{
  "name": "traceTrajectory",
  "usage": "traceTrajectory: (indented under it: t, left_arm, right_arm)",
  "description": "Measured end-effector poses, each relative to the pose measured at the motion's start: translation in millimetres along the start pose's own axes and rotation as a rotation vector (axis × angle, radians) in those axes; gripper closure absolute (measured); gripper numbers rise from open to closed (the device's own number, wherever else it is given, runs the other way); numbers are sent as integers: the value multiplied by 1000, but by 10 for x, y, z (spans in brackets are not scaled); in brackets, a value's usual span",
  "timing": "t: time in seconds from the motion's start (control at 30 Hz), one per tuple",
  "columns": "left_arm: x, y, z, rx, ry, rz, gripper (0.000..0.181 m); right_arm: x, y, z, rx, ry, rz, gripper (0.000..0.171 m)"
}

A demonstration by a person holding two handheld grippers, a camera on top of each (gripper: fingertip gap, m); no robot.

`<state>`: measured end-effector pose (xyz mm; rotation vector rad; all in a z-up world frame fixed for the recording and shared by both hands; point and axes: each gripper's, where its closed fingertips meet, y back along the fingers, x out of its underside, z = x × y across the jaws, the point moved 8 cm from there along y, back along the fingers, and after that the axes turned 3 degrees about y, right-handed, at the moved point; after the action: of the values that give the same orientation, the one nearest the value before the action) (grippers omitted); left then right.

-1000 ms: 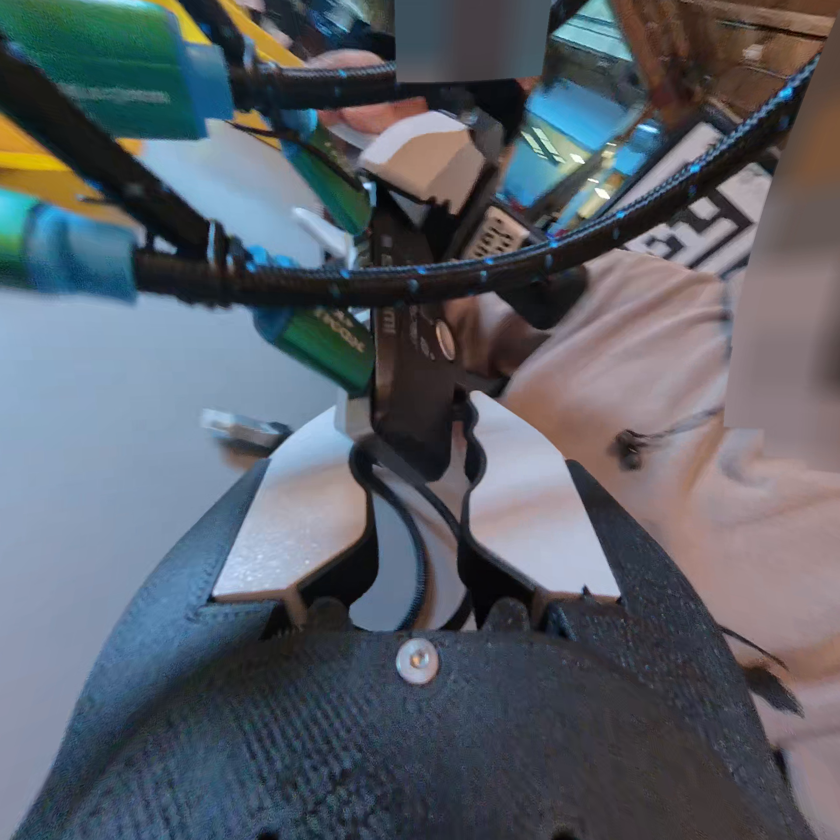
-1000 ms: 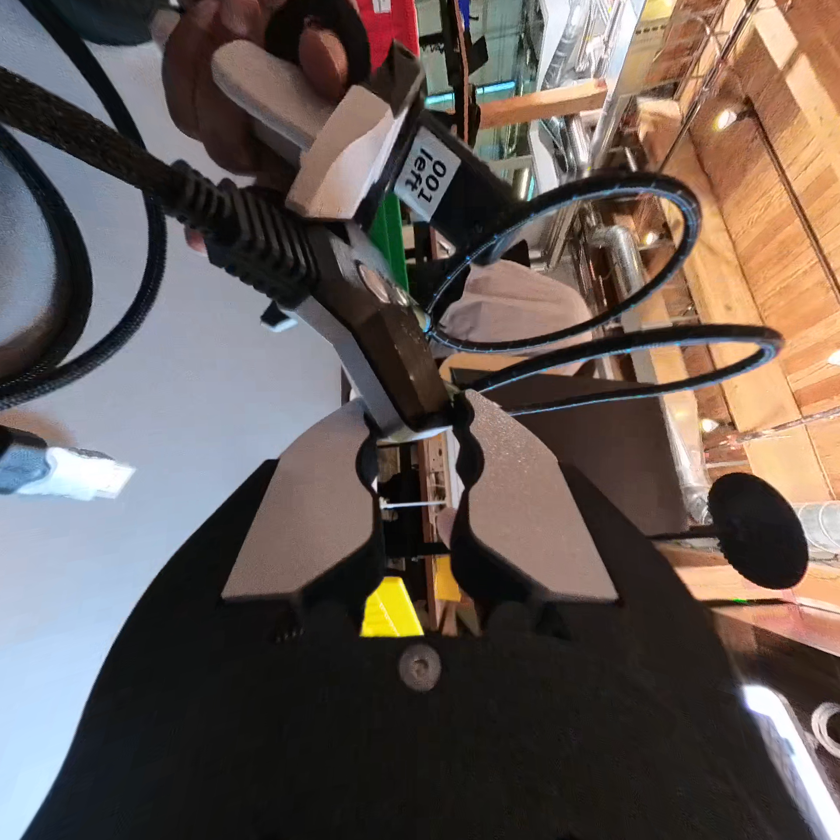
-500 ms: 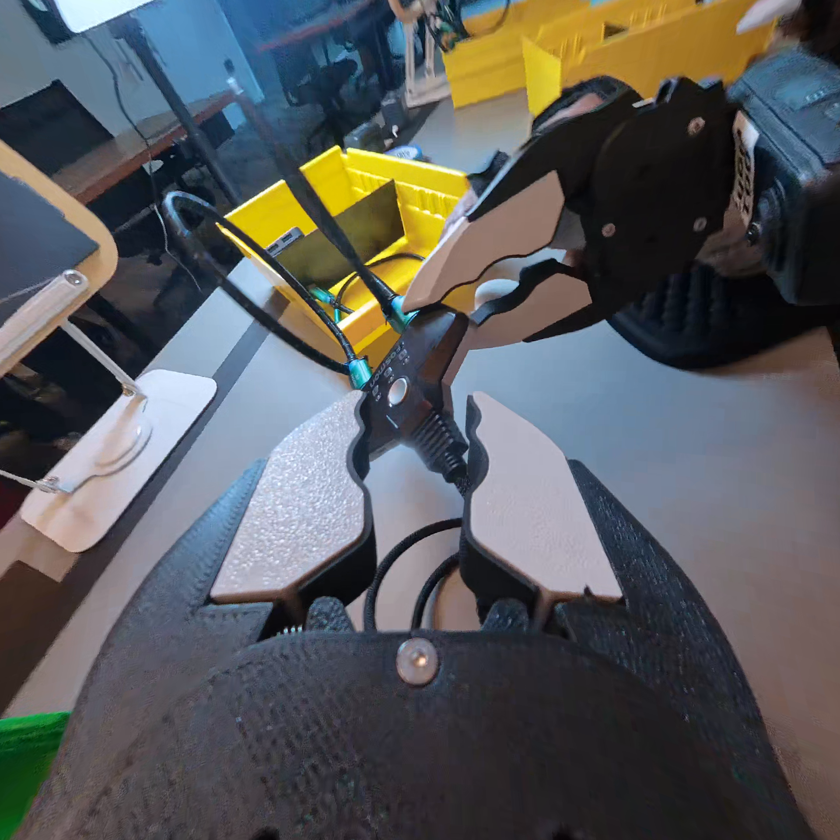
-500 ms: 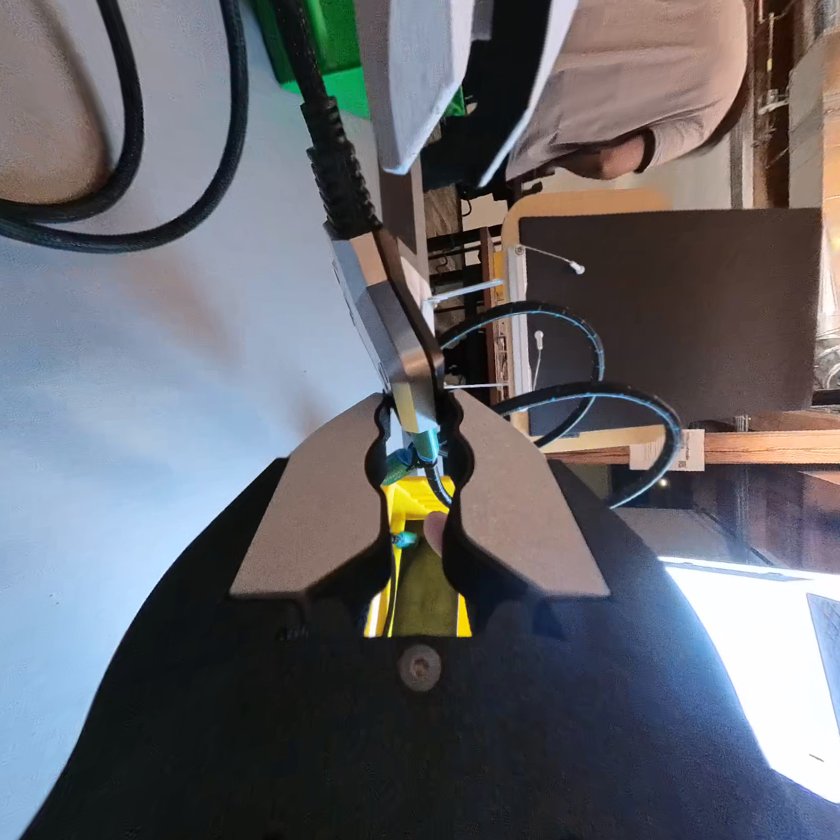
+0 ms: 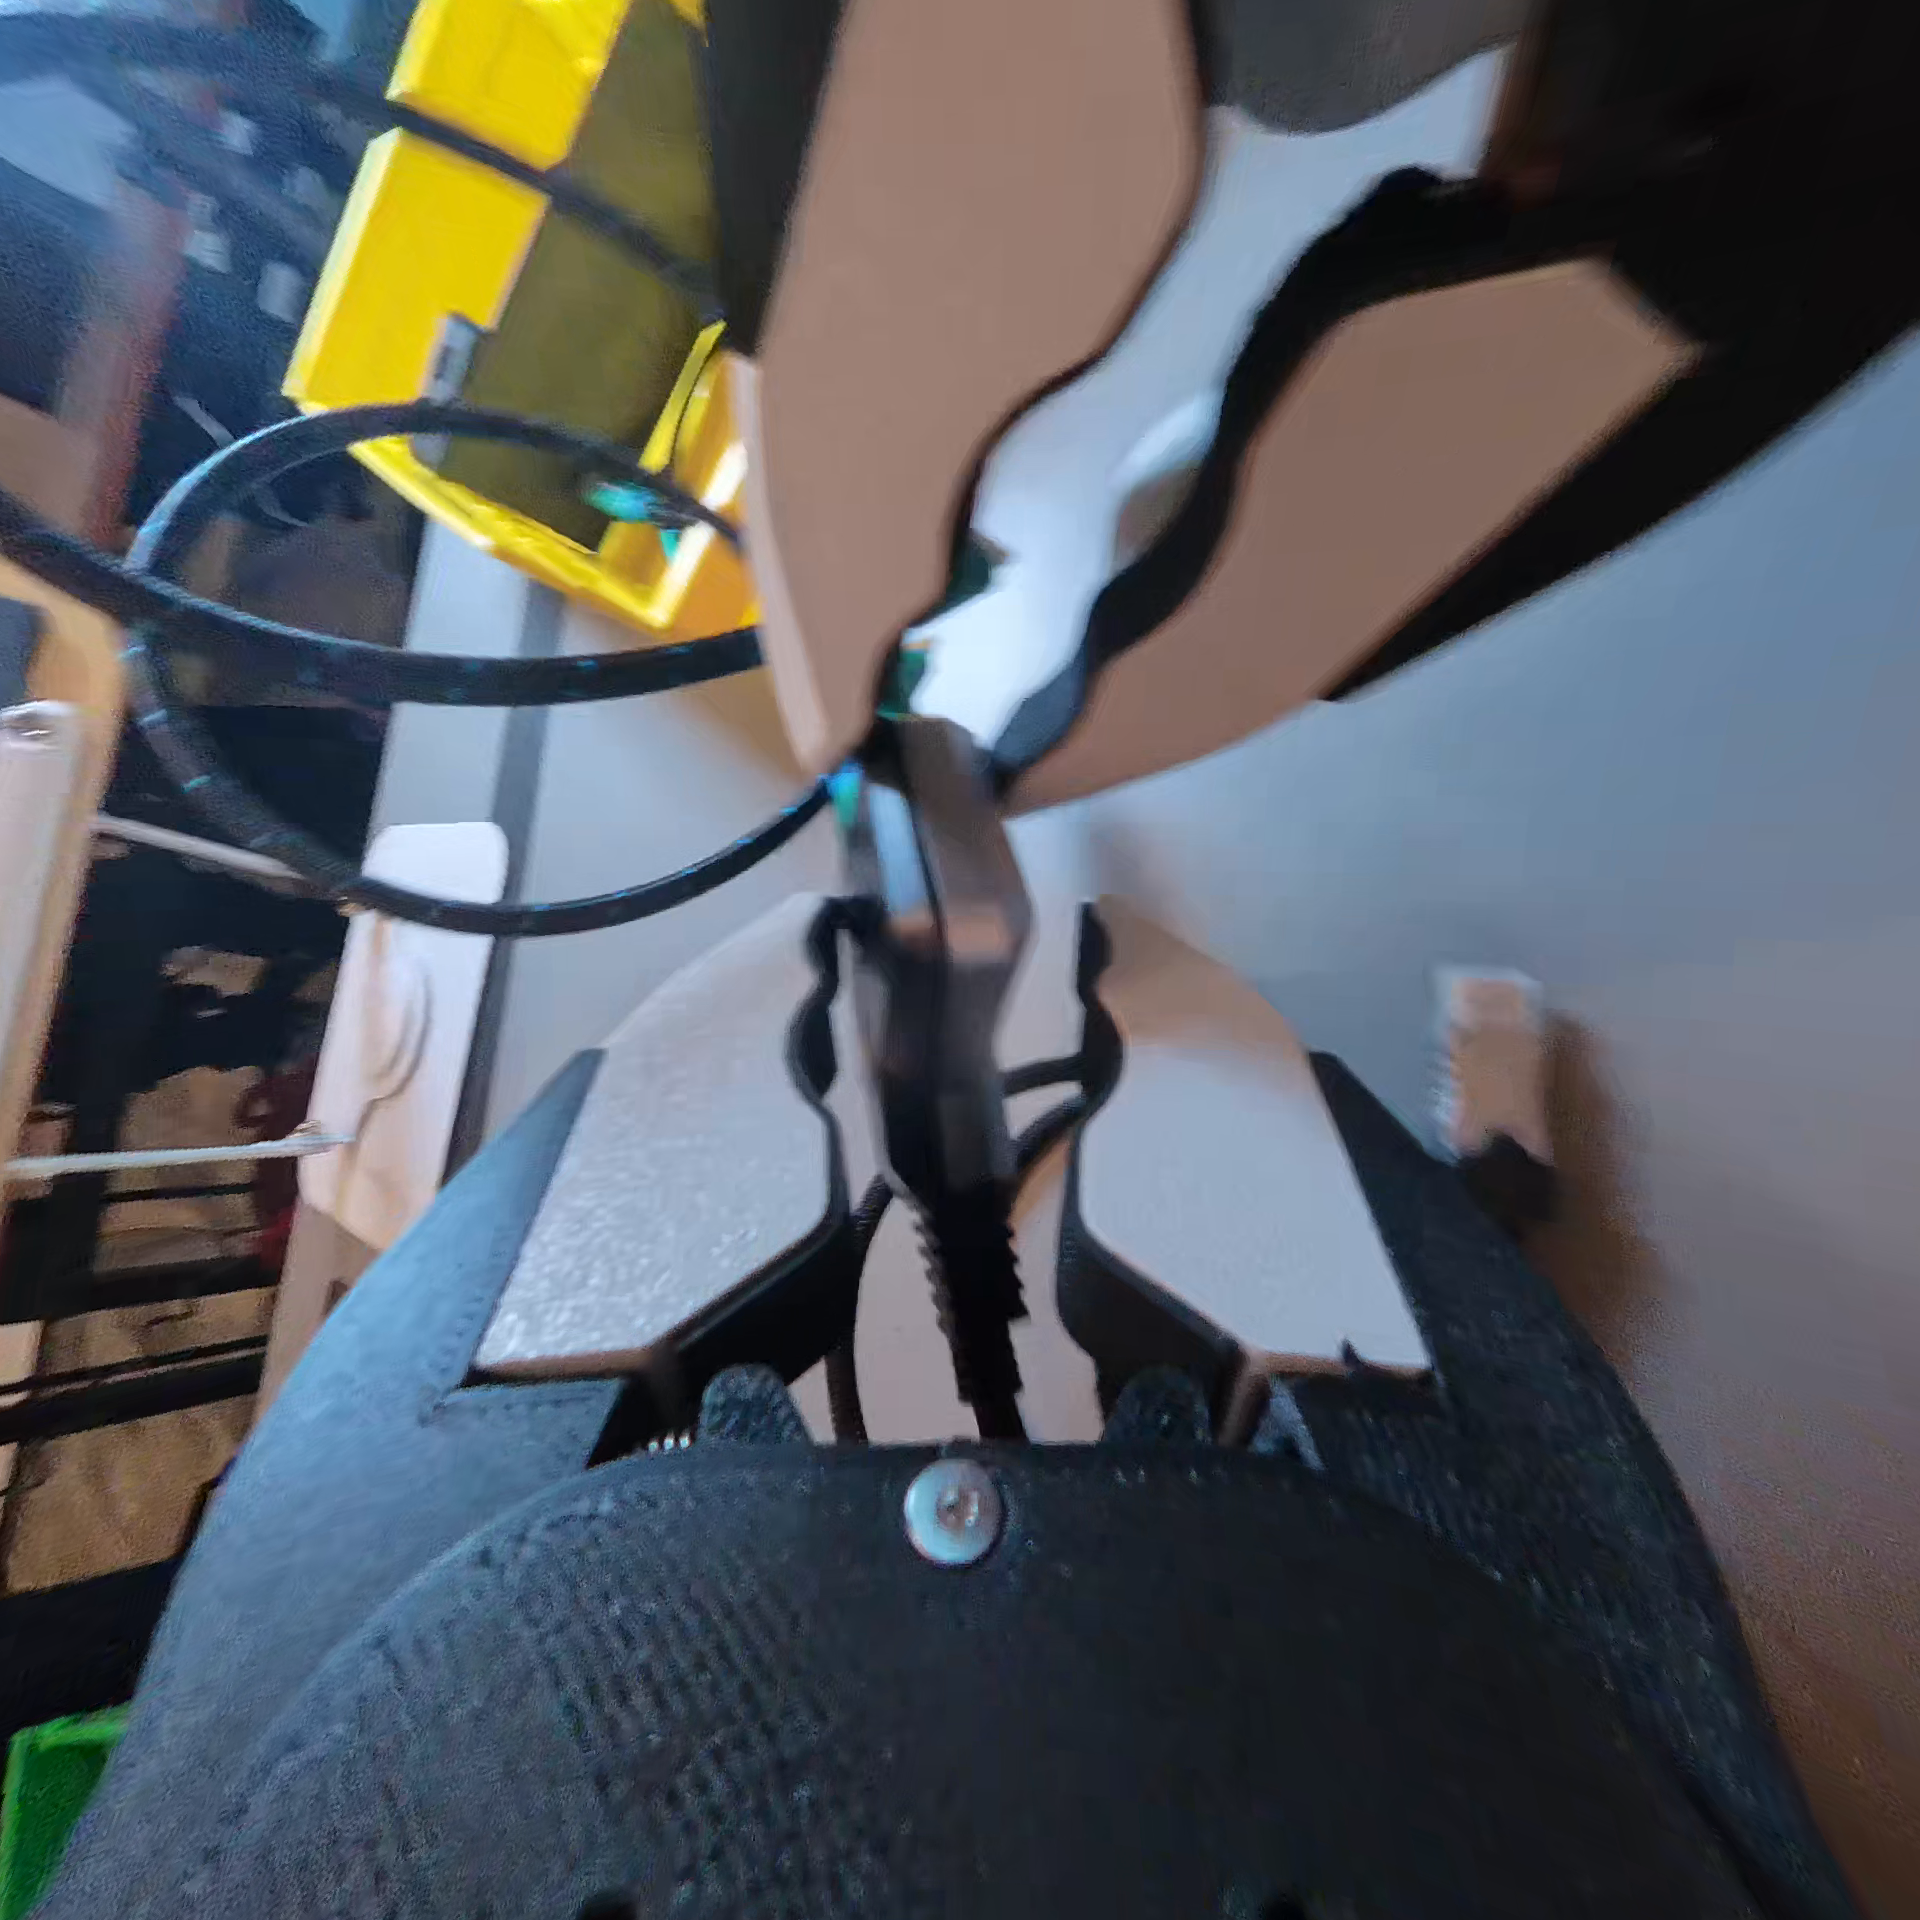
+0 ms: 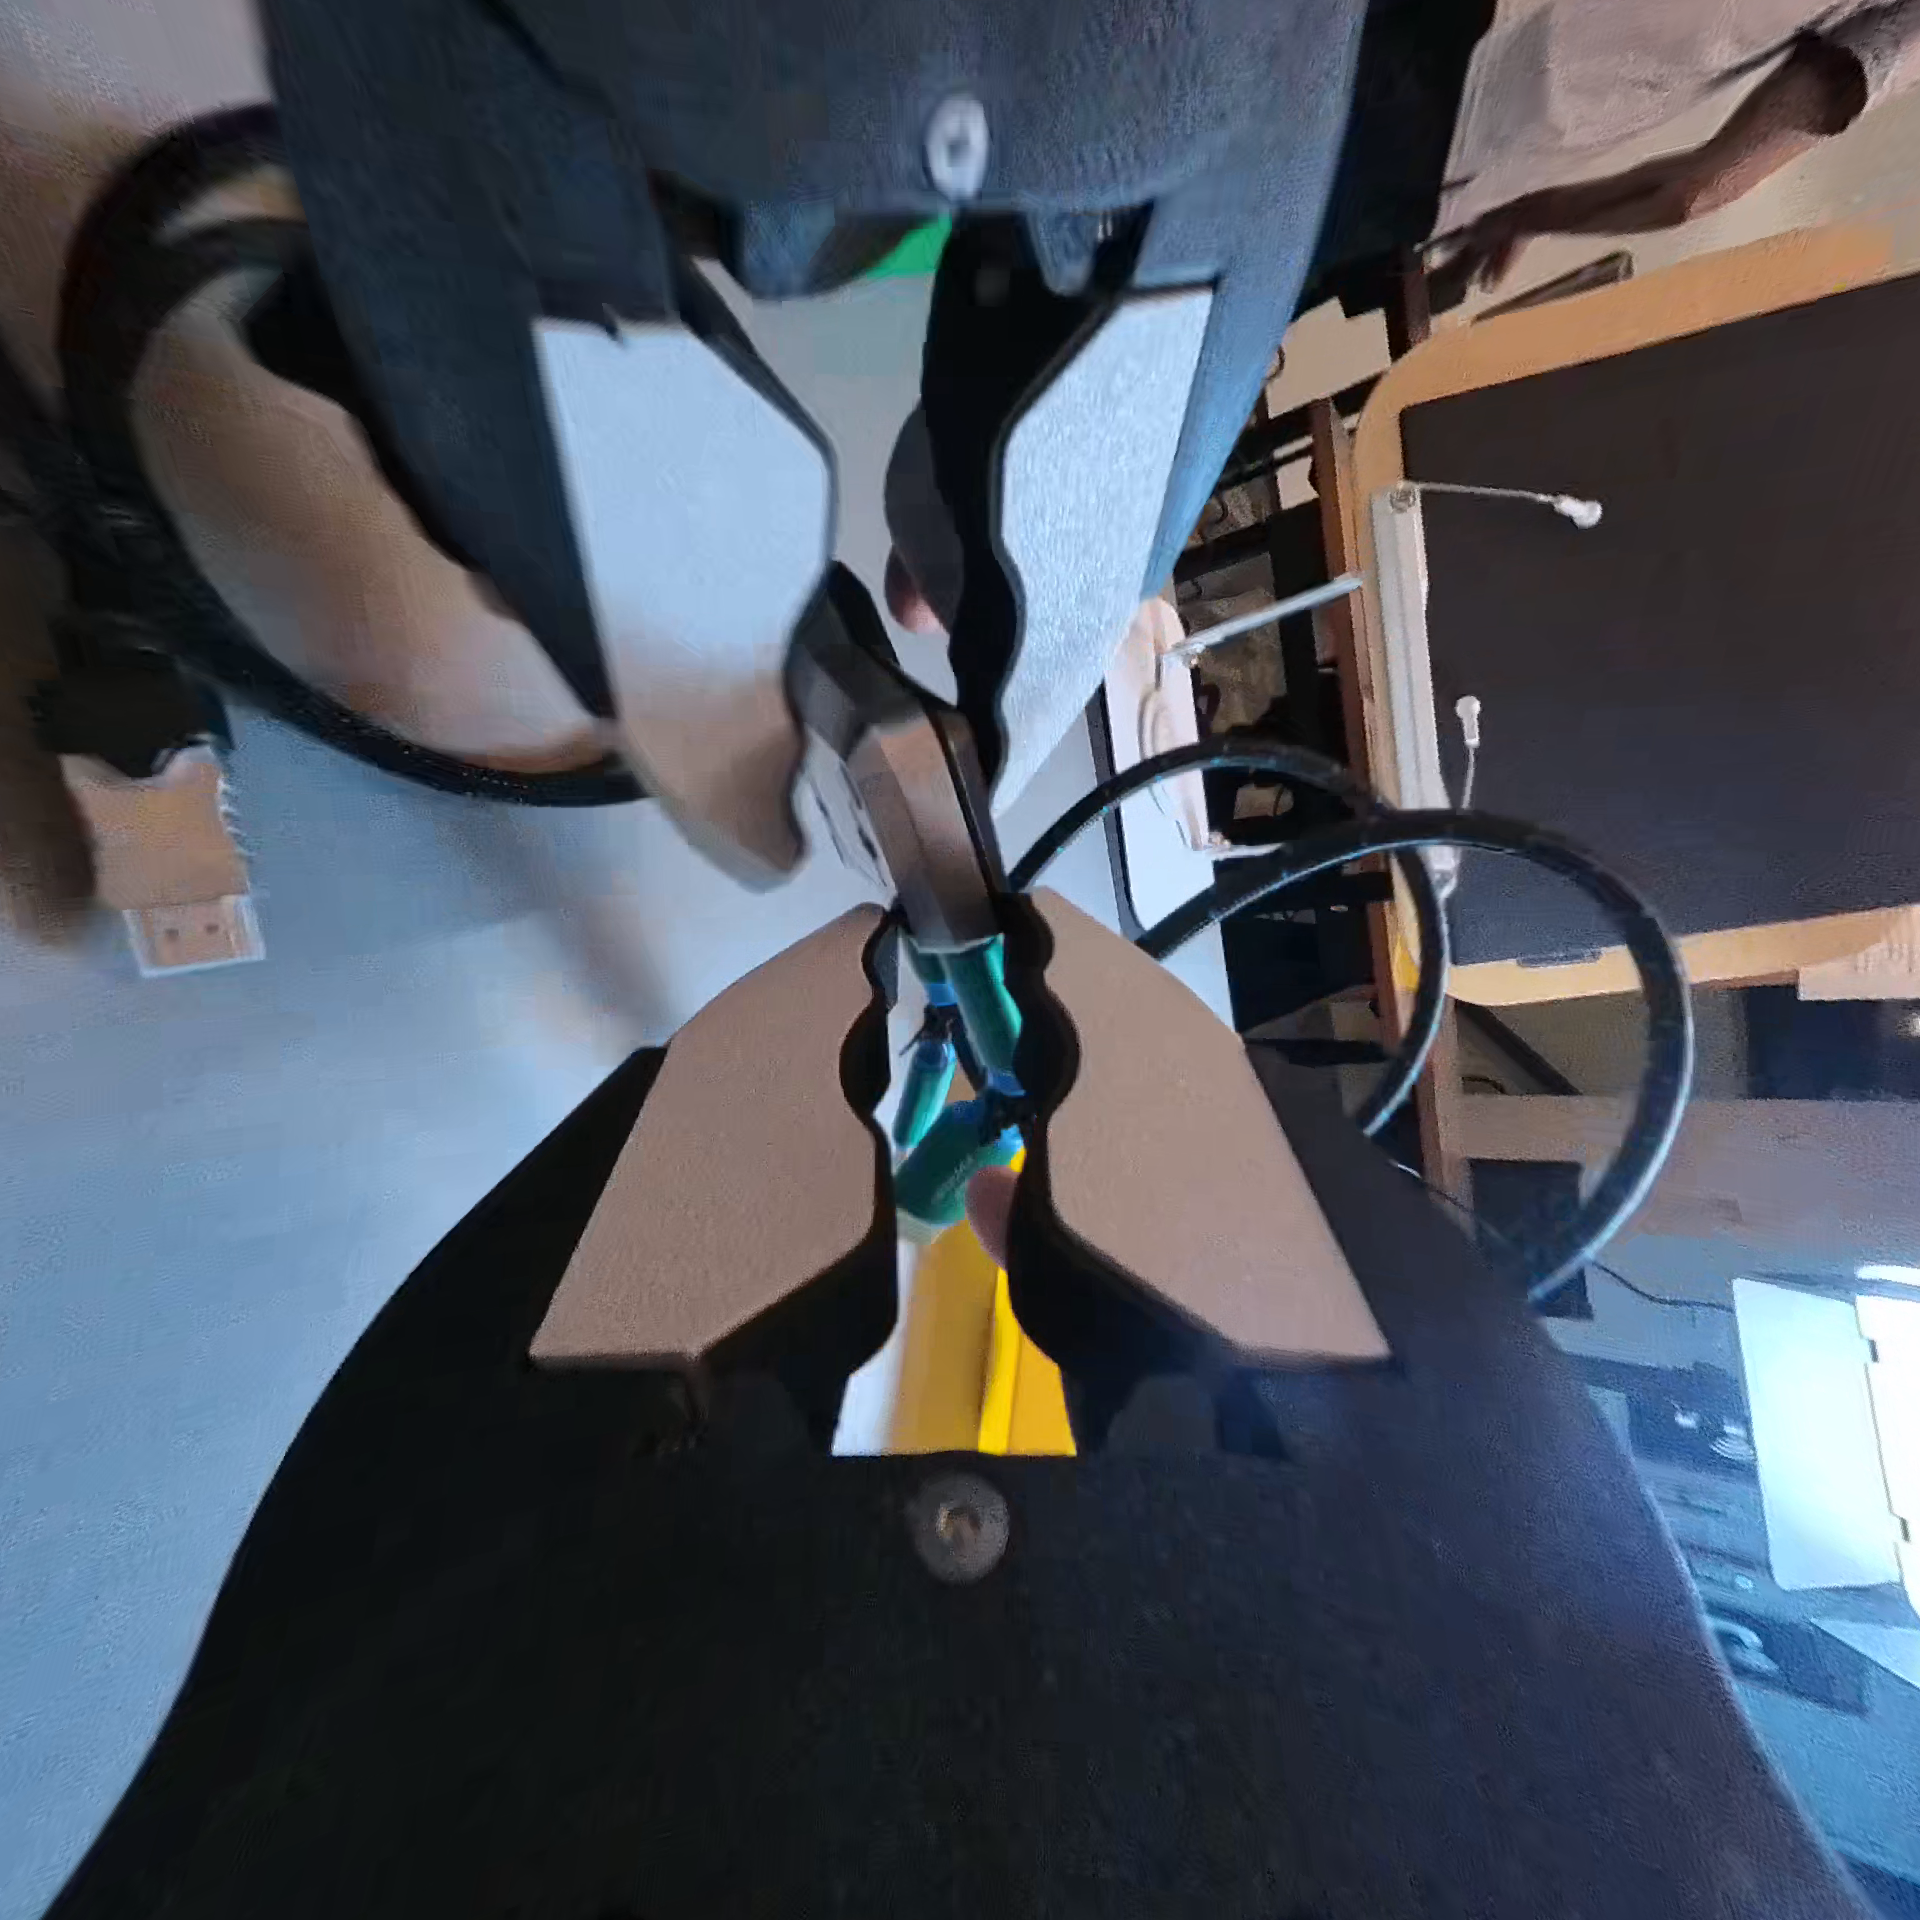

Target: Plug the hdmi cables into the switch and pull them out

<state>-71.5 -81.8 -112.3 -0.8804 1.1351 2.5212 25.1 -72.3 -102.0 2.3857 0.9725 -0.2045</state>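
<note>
Left gripper (image 5: pixel 951 935): nearest you in the left wrist view. Your fingers stand a little apart with the switch between them. One finger (image 5: pixel 727 1091) looks to touch its side and the other shows a gap, so you cannot tell whether you are pinching it.
Switch (image 5: pixel 951 935): a slim dark and silver body held edge-up above the table, its near end between your left fingers and its far end at the tips of your right gripper. Its own ribbed black lead runs back toward your left palm.
Right gripper (image 6: pixel 951 925): it faces the left one tip to tip. Your fingertips close on the far end of the switch, where the green plugs go in. In the left wrist view it fills the top (image 5: pixel 935 727).
Green plugs (image 6: pixel 977 1003): two or three teal-green ends sit in the slot between your right fingers, right at the switch. Blur hides how deep they are seated.
Black cables (image 5: pixel 436 665): braided, flecked with blue, looping out from the plugs to one side, past the table edge.
Loose plug (image 6: pixel 171 873): a silver connector on a thick black cable, lying on the table well apart from the switch.
Table (image 5: pixel 1558 727): pale grey, under both grippers.
Yellow bin (image 5: pixel 468 229): farthest, beyond the right gripper, at the table's far side.
</note>
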Motion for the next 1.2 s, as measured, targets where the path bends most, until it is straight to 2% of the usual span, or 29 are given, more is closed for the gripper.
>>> traceTrajectory:
  t: [0.13, 0.23, 0.27, 0.43, 0.7, 0.8, 1.03, 1.1, 1.2]
  left_arm:
    - [96, -38, -19, -92, -192, -67, 158]
    - [104, 52, -6, -165, -212, -98, 158]
    - [123, 97, 9, -181, -216, -112, 159]
    - [365, 206, 91, -275, -237, -72, 159]
    - [404, 132, -98, -322, -410, -1, 159]
    - [397, 81, -181, -319, -466, 12, 159]
    - [396, 108, -135, -295, -431, 15, 158]
    - [519, 180, -8, -325, -404, 70, 158]
    - [830, 380, 296, -385, -270, 103, 159]
  right_arm:
    - [-5, 3, 26, -75, -44, -87, 154]
    - [-19, 83, -45, -56, -56, -197, 157]
    - [-18, 143, -103, -54, -77, -249, 163]
    - [154, 242, -244, -108, -101, -306, 149]
    - [50, -121, 167, -44, 205, -193, 147]
    - [18, -219, 256, -11, 285, -139, 159]
    - [52, -241, 169, -34, 256, -165, 159]
    - [385, -340, 20, -3, 269, 2, 159]
    - [777, -226, -250, 70, 128, 10, 159]
